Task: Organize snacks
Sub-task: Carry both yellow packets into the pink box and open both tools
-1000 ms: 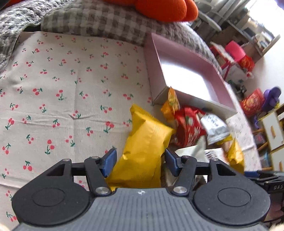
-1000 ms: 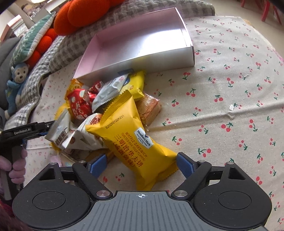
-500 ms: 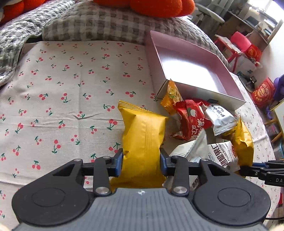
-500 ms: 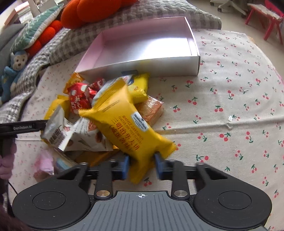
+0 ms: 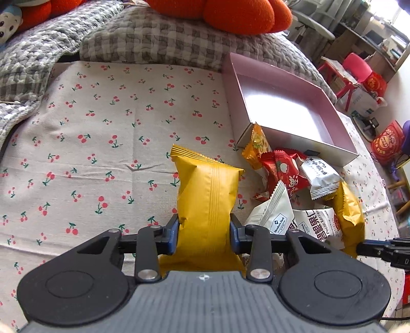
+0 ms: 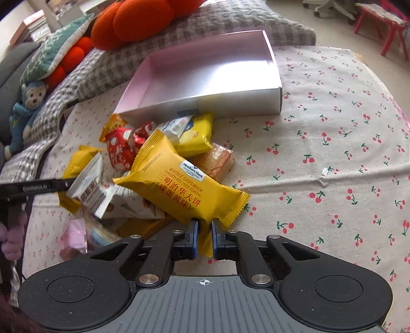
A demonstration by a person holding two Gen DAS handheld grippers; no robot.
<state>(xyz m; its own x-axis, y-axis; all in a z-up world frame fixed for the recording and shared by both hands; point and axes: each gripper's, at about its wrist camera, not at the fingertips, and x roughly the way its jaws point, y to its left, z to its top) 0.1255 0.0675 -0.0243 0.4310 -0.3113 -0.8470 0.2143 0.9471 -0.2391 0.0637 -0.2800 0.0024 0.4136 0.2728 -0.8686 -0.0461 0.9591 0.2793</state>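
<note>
A plain yellow snack packet (image 5: 207, 189) stands upright between the blue pads of my left gripper (image 5: 203, 234), which is shut on its lower part. In the right wrist view my right gripper (image 6: 204, 237) is shut on the crimped end of a yellow waffle sandwich packet (image 6: 179, 184), which slants up over the snack pile. The pile holds a red packet (image 5: 284, 171), white packets (image 5: 317, 171) and another yellow packet (image 6: 197, 134). Behind the pile lies the empty pink-lined box (image 5: 232, 94) (image 6: 230, 102).
Everything rests on a cherry-print cloth (image 5: 102, 153) (image 6: 346, 153), bare left and right of the pile. Checked blankets (image 5: 153, 43) and orange cushions (image 6: 133, 23) lie behind the box. A gloved hand (image 6: 12, 235) shows at the left edge. Furniture stands off to the right.
Both grippers have closed from wide open onto their yellow packets. The left packet now stands more upright, and the right packet's far end has lifted over the pile.
</note>
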